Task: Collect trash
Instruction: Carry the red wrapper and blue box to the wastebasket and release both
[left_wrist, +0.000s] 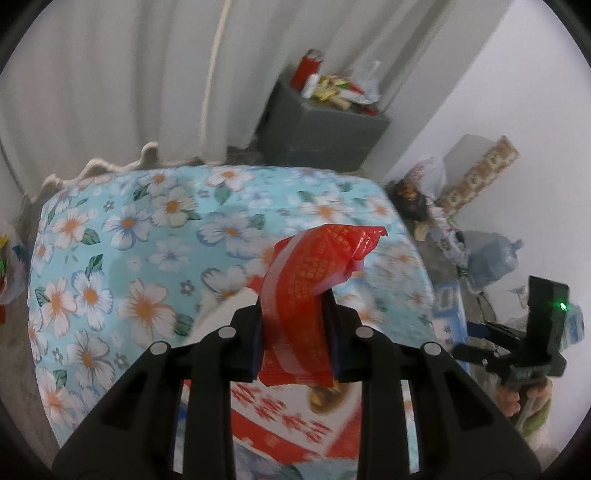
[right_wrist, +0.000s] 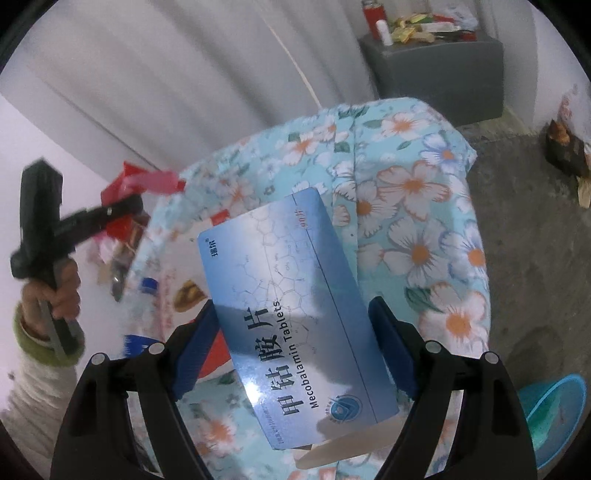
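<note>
Red wrapper (left_wrist: 314, 291) clamped upright in left gripper (left_wrist: 295, 332), long axis along the fingers, above the floral cloth (left_wrist: 129, 240); blue tablet box (right_wrist: 291, 317) pinched across its width in right gripper (right_wrist: 295, 350), apparently firmly, bin not identifiable.

left gripper (left_wrist: 295, 332): crinkly red plastic wrapper (left_wrist: 314, 280) between its fingers, above the flower-printed cloth table (left_wrist: 129, 240) | right gripper (right_wrist: 295, 354): flat blue cardboard tablet box (right_wrist: 291, 314) between its fingers, over the table | grey square cabinet (left_wrist: 321, 133): behind the table, litter heaped on top
</note>
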